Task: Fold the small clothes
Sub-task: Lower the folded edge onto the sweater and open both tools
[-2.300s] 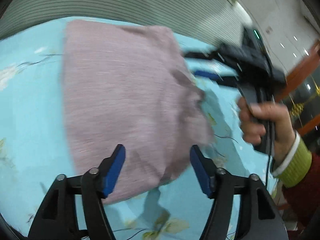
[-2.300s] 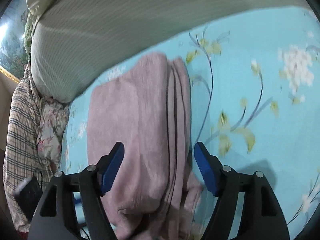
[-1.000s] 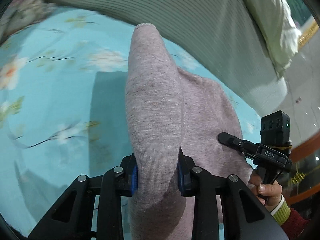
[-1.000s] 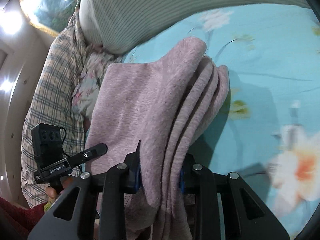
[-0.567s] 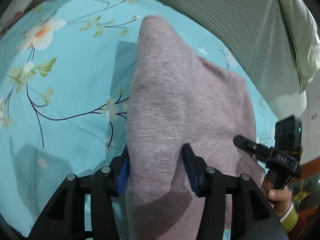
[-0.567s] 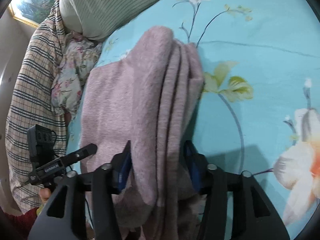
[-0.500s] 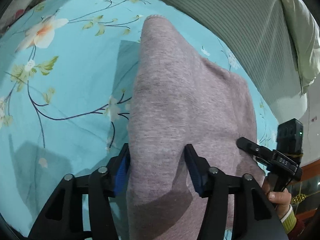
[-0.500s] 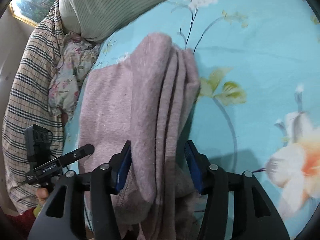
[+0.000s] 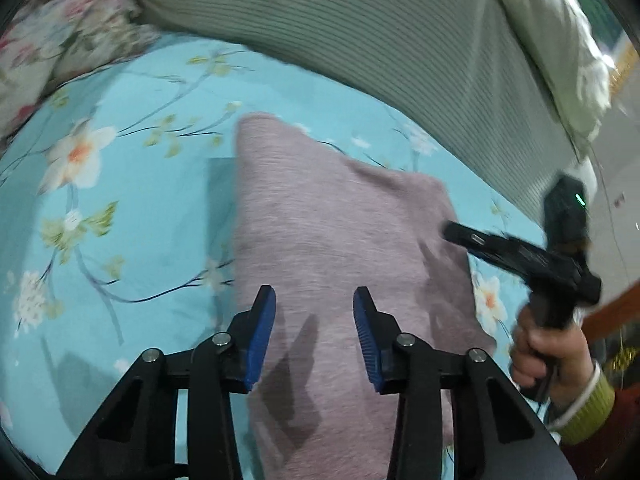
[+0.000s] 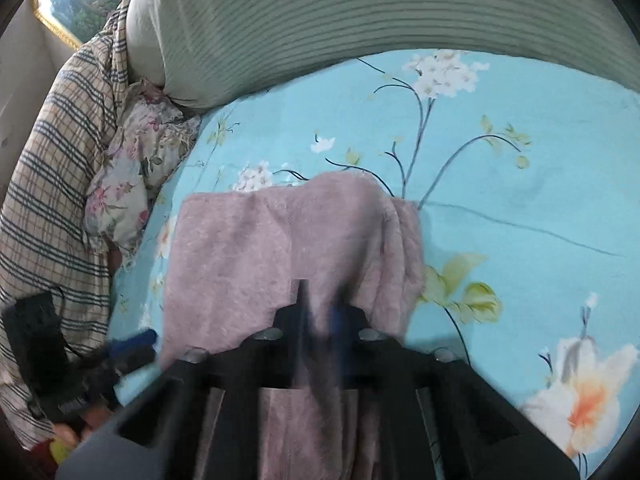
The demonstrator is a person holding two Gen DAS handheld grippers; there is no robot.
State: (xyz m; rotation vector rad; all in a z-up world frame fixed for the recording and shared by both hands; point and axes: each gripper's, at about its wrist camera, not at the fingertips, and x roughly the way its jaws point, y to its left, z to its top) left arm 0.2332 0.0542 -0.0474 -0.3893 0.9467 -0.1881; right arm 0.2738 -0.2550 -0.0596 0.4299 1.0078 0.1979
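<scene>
A folded mauve knit garment (image 9: 340, 248) lies flat on the light blue floral bedsheet (image 9: 132, 184). My left gripper (image 9: 314, 324) is open just above its near part, holding nothing. In the left wrist view the right gripper (image 9: 516, 252) hovers at the garment's right edge, held by a hand. In the right wrist view the garment (image 10: 260, 248) lies ahead, its layered edges on the right. My right gripper (image 10: 320, 312) is blurred; its fingers look close together, with nothing visibly between them.
A green-grey ribbed cushion (image 9: 360, 40) runs along the far edge of the sheet. A floral pillow (image 10: 136, 168) and a plaid blanket (image 10: 52, 184) lie at the left. The sheet (image 10: 520, 184) stretches to the right of the garment.
Both grippers held the lifted garment, set it down on the sheet and let go. The left jaws opened and drew back; the right jaws pulled off and came together.
</scene>
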